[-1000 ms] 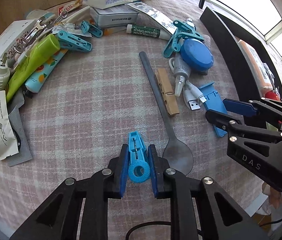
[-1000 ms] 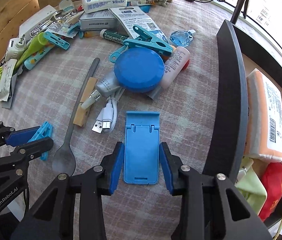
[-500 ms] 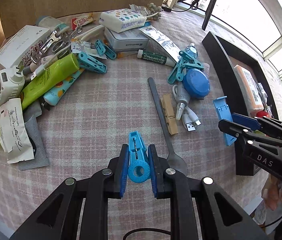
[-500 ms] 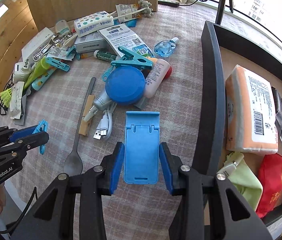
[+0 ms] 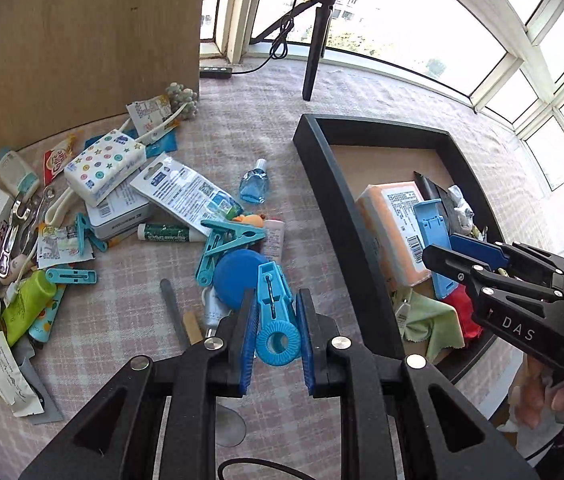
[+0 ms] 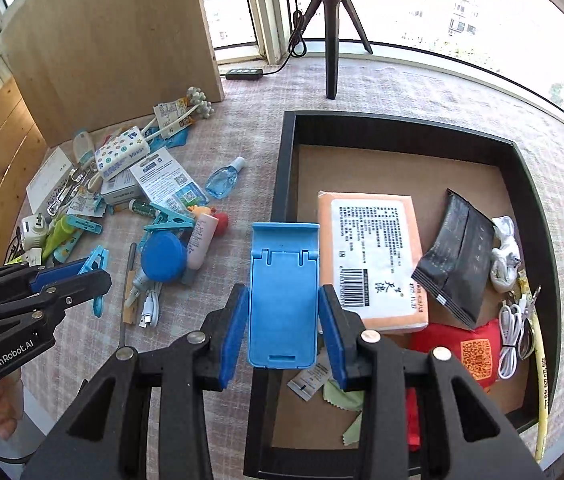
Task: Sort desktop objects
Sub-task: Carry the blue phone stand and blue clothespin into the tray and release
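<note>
The black tray (image 6: 538,216) on the right of the table (image 5: 242,104) already holds an orange packet (image 6: 370,248), a black pouch (image 6: 458,256) and cables, so free floor is mostly at its far end. The right gripper (image 6: 284,320) clamps a blue phone stand (image 6: 284,292) above the tray's near-left wall; released here, I judge it could catch the rim and tip back onto the table. The left gripper (image 5: 276,340), jaws closed on a blue clothespin (image 5: 274,300), hangs over the clutter. Only the right view shows the tray's floor fully; only the left shows the stand edge-on.
</note>
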{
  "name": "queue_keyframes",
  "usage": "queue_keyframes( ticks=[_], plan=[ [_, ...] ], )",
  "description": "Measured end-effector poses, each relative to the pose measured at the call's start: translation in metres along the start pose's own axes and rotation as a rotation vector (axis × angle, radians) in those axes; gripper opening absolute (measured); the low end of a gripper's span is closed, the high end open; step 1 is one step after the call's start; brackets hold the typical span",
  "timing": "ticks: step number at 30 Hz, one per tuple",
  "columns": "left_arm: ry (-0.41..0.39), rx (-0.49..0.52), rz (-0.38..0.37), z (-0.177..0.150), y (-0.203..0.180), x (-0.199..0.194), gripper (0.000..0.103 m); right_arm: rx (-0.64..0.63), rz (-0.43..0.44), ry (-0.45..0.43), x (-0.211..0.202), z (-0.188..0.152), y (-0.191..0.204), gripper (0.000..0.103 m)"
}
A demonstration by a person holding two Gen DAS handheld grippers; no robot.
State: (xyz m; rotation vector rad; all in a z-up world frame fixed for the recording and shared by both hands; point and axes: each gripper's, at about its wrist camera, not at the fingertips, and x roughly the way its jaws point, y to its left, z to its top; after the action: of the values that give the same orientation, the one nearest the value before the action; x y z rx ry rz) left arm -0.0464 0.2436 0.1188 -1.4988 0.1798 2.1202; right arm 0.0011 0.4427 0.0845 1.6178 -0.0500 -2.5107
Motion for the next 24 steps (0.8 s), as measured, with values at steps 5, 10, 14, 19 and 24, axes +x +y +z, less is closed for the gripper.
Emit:
queue_keyframes(
  ticks=[5, 10, 14, 19, 24],
  plan=[
    [-0.001, 0.043, -0.051, 0.041, -0.043, 0.015, 0.018, 0.075, -0.061, -0.035, -0.012, 0.01, -0.05, 0.035],
    [-0.012, 0.104, -0.069, 0.077, -0.087, 0.035, 0.018, 0.16, -0.107, -0.057, -0.02, 0.022, -0.1, 0.035],
    [-0.022, 0.144, -0.079, 0.096, -0.115, 0.043, 0.018, 0.217, -0.139, -0.06, -0.023, 0.029, -0.134, 0.035],
    [-0.047, 0.177, -0.112, 0.109, -0.14, 0.049, 0.018, 0.268, -0.174, -0.04, -0.018, 0.03, -0.159, 0.036],
    [-0.068, 0.217, -0.124, 0.106, -0.152, 0.049, 0.059, 0.302, -0.198, -0.055, -0.016, 0.035, -0.163, 0.049]
  ],
)
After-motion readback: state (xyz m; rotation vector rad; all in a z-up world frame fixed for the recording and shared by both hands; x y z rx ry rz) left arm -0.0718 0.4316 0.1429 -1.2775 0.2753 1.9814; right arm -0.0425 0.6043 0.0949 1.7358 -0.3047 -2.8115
